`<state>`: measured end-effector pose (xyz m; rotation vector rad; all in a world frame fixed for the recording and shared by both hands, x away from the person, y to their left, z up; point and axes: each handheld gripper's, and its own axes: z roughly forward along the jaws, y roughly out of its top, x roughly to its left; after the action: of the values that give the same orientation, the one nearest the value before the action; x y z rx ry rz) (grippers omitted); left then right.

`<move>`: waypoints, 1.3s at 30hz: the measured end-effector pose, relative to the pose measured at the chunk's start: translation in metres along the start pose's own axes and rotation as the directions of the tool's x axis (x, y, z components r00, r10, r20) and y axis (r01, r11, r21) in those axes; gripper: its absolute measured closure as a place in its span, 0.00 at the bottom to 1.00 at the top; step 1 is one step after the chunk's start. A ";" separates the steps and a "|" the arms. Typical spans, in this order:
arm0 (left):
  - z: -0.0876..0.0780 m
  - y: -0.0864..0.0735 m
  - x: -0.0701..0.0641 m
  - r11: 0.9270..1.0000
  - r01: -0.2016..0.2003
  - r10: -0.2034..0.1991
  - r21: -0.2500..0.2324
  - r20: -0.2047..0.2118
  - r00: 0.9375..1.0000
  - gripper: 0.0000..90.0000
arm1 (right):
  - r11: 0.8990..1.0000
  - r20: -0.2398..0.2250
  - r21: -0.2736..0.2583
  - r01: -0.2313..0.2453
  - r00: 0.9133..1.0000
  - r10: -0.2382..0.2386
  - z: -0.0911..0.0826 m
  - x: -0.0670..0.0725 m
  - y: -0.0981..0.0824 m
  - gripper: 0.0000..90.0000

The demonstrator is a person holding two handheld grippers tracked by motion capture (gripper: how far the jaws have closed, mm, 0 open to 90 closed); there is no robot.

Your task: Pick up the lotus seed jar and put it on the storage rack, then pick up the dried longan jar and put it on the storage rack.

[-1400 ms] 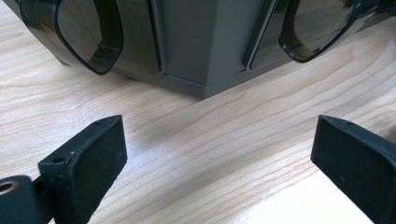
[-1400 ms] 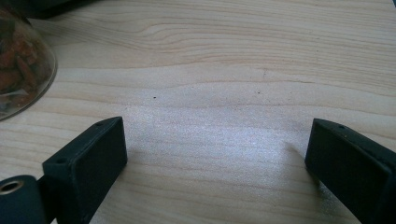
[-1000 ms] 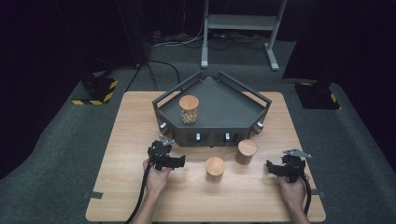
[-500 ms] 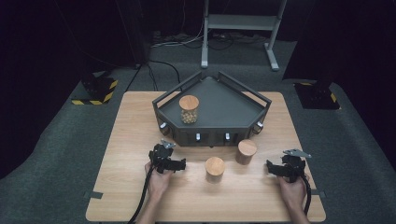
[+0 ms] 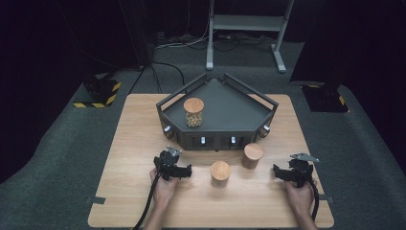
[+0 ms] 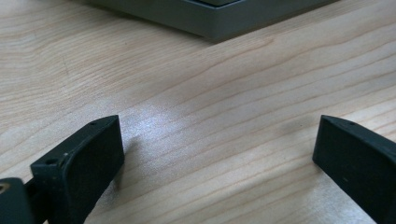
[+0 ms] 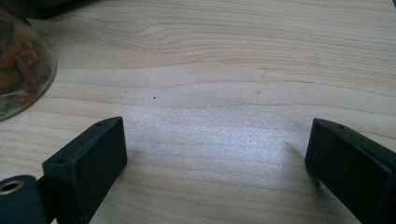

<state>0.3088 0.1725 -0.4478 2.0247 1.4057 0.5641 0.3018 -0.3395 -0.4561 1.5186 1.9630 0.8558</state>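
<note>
The main risk from here, as I judge it, is a knock rather than a grasp: the left gripper (image 5: pixel 184 171) sits low on the bench (image 5: pixel 143 139) with the nearer jar (image 5: pixel 220 173) close at its three o'clock, and a sideways sweep could catch the wooden lid and tip the jar, or shove it into the second jar (image 5: pixel 253 155) just beyond at about one o'clock from it. The left fingers (image 6: pixel 88 163) have just been opening and stand wide with nothing but bare wood between them. The right gripper (image 5: pixel 282 173) rests at the bench's right, its fingers (image 7: pixel 93 158) also spread wide and empty; in the right gripper view a glass jar wall (image 7: pixel 21 70) sits at about ten o'clock, apart from them. Both loose jars stand upright between the two grippers, at six o'clock of the dark tray (image 5: pixel 230 103), in which a third jar (image 5: pixel 193 112) already stands.
</note>
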 end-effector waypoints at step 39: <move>0.000 -0.015 -0.001 0.998 -0.001 0.001 -0.058 -0.004 1.000 0.01 | 1.000 -0.002 0.001 -0.002 1.000 0.002 0.000 -0.001 0.000 0.05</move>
<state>0.2983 0.1755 -0.4583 1.9797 1.3746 0.6026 0.3022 -0.3401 -0.4558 1.5206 1.9644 0.8575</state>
